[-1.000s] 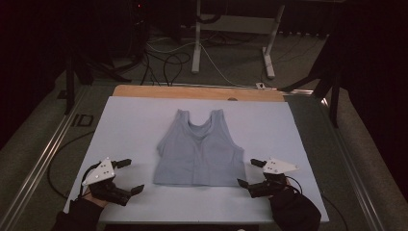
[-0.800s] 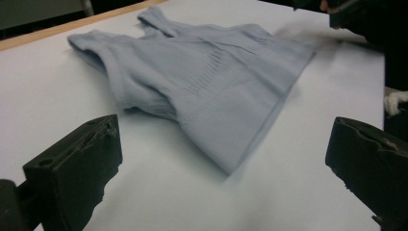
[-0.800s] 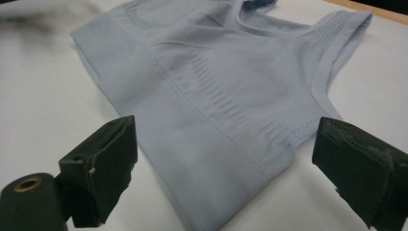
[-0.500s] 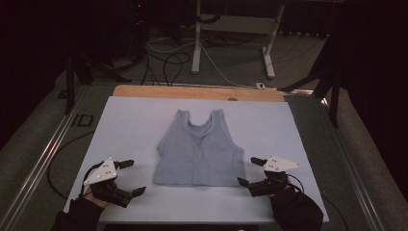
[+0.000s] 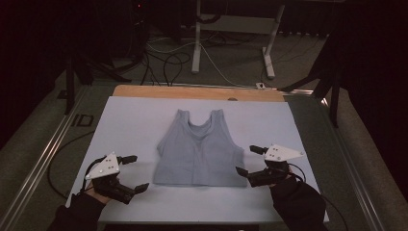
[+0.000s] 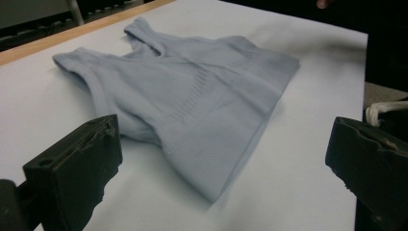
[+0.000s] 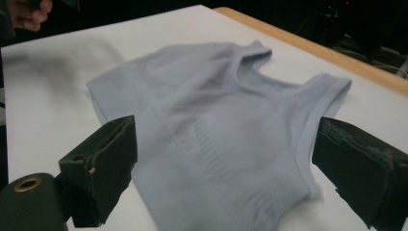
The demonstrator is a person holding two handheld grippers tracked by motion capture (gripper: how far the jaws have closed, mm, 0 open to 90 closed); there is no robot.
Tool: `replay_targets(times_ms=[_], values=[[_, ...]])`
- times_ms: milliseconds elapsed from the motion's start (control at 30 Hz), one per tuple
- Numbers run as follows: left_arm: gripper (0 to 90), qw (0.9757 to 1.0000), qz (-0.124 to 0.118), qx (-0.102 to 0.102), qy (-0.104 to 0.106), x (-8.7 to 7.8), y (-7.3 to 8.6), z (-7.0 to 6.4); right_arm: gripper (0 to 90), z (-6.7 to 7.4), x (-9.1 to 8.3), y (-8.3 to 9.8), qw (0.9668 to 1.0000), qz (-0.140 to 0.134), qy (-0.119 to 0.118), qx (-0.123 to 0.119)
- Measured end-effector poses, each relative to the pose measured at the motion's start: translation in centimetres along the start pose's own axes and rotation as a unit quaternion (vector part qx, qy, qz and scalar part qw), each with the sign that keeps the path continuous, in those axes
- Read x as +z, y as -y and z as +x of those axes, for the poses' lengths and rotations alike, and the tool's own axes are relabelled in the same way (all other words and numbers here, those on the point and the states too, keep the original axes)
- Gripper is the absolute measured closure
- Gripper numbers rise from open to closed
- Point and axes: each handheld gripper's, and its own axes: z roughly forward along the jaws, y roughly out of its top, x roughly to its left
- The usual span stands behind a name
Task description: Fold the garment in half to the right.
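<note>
One pale blue tank top [image 5: 198, 150] lies flat on the counter [image 5: 130, 120], straps far, hem near; left tool [image 5: 132, 173] and right tool [image 5: 249, 160] flank it, jaws apart.

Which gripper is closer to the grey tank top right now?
Right. The right gripper sits just off the tank top at its hem corner, open. The left gripper is also open but farther out from the opposite hem corner.
</note>
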Motion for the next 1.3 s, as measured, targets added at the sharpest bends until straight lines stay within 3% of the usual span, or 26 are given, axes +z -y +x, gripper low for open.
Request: replay_targets(times_ms=[233, 300, 600, 1233, 1300], values=[[0.2, 0.9999, 0.009, 0.0, 0.006, 0.5, -0.6, -0.1, 8.8, -0.7, 1.4, -2.1, 0.9999, -0.008, -0.009, -0.012], [0.2, 0.9998, 0.02, -0.004, -0.001, 0.7, -0.8, -0.1, 8.8, -0.8, 1.9, -2.7, 0.9997, -0.012, -0.013, -0.015], [0.2, 0.9996, 0.024, -0.006, -0.014, 0.8, -1.5, -0.1, 8.8, -1.3, 4.5, -5.2, 0.9988, -0.02, -0.032, -0.033], [0.2, 0.9979, 0.046, -0.022, -0.04, 2.3, -2.6, -0.6, 8.8, -2.6, 9.8, -8.9, 0.9977, -0.02, -0.052, -0.038], [0.2, 0.9971, 0.051, -0.02, -0.053, 2.6, -2.8, -0.8, 8.8, -2.7, 10.5, -9.1, 0.9978, -0.018, -0.052, -0.038]])
